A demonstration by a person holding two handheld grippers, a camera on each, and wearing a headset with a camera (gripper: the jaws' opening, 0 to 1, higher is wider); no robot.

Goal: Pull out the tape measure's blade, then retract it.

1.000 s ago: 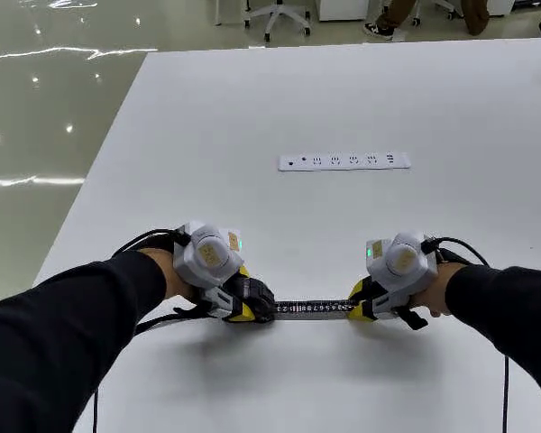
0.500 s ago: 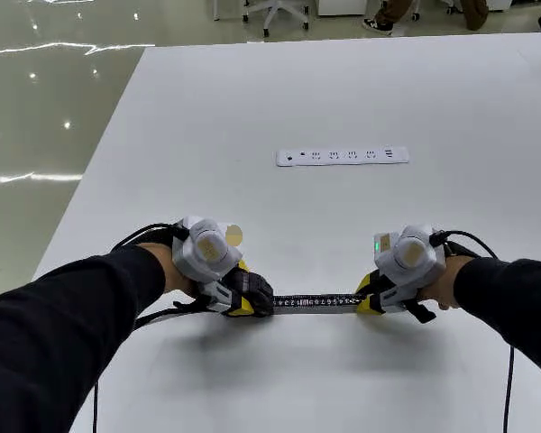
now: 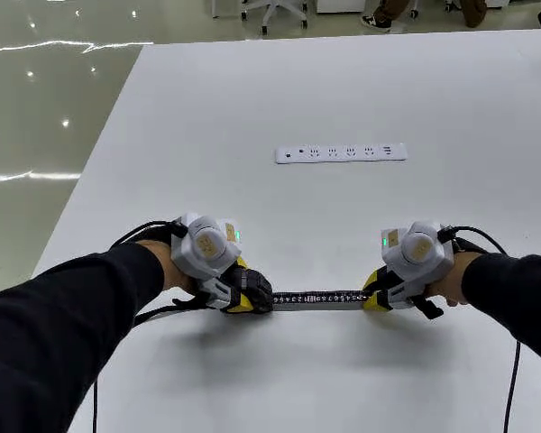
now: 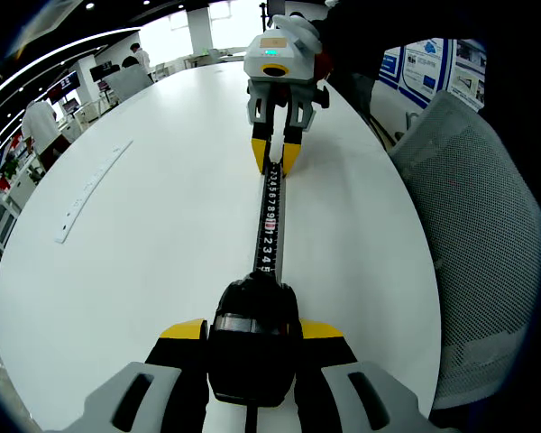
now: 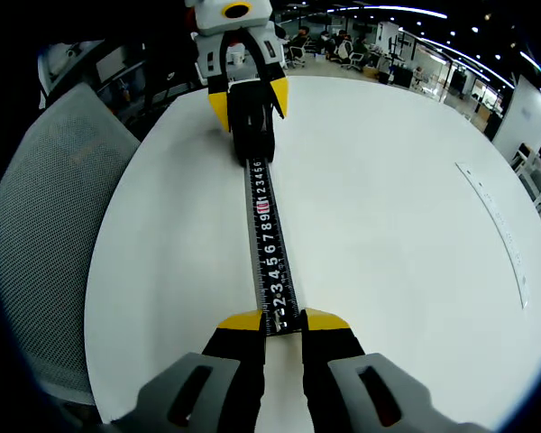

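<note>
1. Head view: the left gripper [image 3: 242,296] is clamped on the black and yellow tape measure [image 3: 252,290], which rests on the white tabletop [image 3: 343,90] near its front edge. The gripper's body covers part of the case. The blade [image 3: 317,297] lies drawn out flat to the right gripper [image 3: 374,299], which is closed on its far end. The blade's hook is hidden there, and its numbers are too small to read. A white power strip [image 3: 341,152] lies well apart, farther back.
2. Left gripper view: the case [image 4: 254,311] sits between the yellow-tipped jaws, hiding their inner faces. The blade [image 4: 269,221] runs straight ahead to the right gripper [image 4: 275,161]. A mesh chair [image 4: 482,234] stands beside the tabletop, partly cut off.
3. Right gripper view: the jaws stand narrow, pinching the blade's tip [image 5: 280,311], with the hook itself not visible. The blade leads to the case [image 5: 251,122], which is held in the left gripper [image 5: 249,101].
</note>
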